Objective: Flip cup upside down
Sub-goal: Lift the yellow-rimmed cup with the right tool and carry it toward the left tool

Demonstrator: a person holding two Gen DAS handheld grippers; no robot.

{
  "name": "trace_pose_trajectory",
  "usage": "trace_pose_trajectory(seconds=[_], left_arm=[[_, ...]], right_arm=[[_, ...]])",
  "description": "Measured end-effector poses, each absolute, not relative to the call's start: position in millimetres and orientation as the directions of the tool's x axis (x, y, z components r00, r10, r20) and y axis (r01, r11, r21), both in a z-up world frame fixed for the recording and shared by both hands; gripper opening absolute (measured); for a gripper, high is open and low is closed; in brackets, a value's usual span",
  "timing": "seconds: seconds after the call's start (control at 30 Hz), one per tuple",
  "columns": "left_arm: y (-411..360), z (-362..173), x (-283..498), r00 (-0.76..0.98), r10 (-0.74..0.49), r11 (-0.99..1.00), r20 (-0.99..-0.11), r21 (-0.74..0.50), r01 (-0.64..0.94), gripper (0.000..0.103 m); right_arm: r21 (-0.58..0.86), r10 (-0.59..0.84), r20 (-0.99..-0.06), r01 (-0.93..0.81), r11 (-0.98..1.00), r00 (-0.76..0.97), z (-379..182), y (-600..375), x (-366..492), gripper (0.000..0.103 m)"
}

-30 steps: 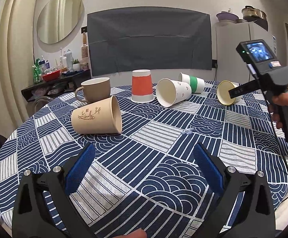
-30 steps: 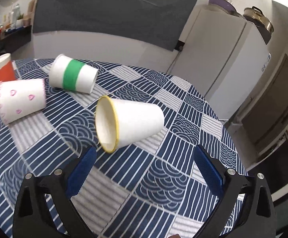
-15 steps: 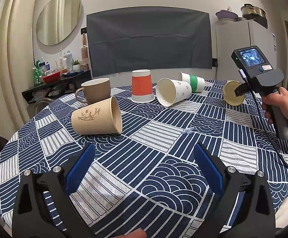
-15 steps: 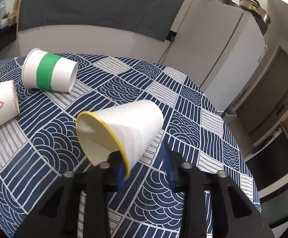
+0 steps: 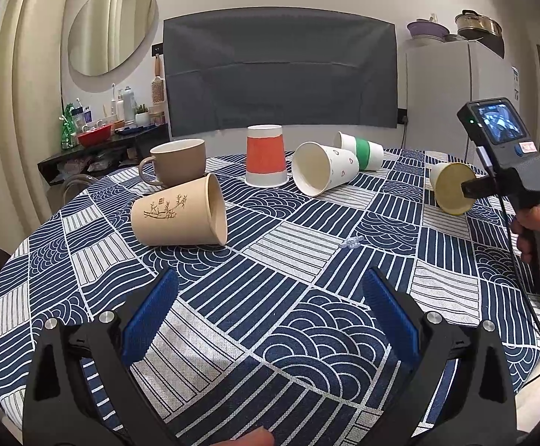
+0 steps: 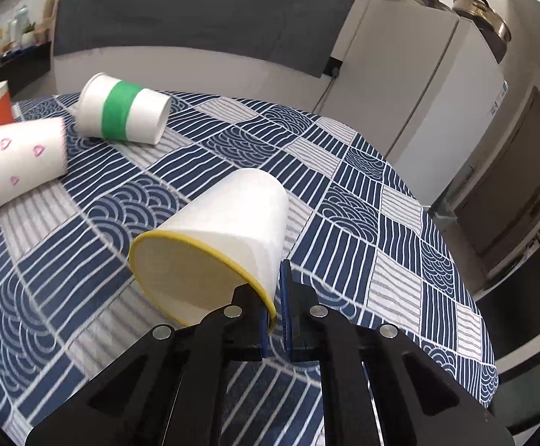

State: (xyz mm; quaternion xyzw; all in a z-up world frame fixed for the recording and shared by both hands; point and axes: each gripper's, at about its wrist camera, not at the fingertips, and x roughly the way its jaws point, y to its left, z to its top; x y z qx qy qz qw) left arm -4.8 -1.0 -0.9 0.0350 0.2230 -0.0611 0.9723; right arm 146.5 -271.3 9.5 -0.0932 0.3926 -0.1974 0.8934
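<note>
A white paper cup with a yellow rim (image 6: 225, 238) is tilted, its mouth facing me, its base pointing away and up. My right gripper (image 6: 274, 316) is shut on the cup's rim wall, one pad inside and one outside. The same cup (image 5: 450, 187) shows at the right of the left wrist view, held by the right gripper (image 5: 472, 187) just above the tablecloth. My left gripper (image 5: 270, 319) is open and empty, low over the near part of the table.
On the blue patterned tablecloth (image 5: 307, 245) lie a tan bamboo-print cup (image 5: 180, 215), a heart-print cup (image 5: 322, 173) and a green-banded cup (image 5: 359, 150), all on their sides. An orange cup (image 5: 265, 156) stands upside down. A brown mug (image 5: 177, 161) stands upright. A fridge (image 6: 411, 85) stands behind.
My right gripper closed from wide open onto the yellow-rimmed cup's rim and tipped its mouth toward me and lifted it. The left gripper stayed open and nearly still.
</note>
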Motion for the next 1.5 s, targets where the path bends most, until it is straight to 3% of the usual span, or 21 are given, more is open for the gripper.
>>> trace_pose_trajectory(seconds=[0.4,1.27,1.33,1.4,1.5], left_arm=[[4.8,-2.4,1.4,0.871,-0.134,0.990,-0.473,-0.020,0.141,0.097],[1.9,-2.7,0.9,0.871,-0.108,0.992,-0.479,0.001,0.124,0.097],[1.2,-2.9,0.8,0.872,-0.105,0.993,-0.479,0.004,0.122,0.097],[0.4,-2.8,1.3,0.871,-0.101,0.993,-0.481,0.010,0.121,0.097],[0.5,-2.8,2.6,0.870,-0.098,0.993,-0.484,0.011,0.118,0.097]], right_arm=[[-0.308,-0.320,-0.651,0.147,0.940,0.689,7.9,-223.0,81.2,0.006],[-0.306,-0.167,-0.633,-0.046,0.951,0.756,4.5,-163.6,1.3,0.008],[-0.311,-0.174,-0.625,-0.039,0.949,0.761,4.7,-164.2,0.1,0.025],[-0.328,-0.190,-0.602,-0.024,0.944,0.776,5.5,-163.6,-3.6,0.074],[-0.349,-0.194,-0.580,-0.026,0.937,0.791,7.1,-160.5,-10.9,0.087]])
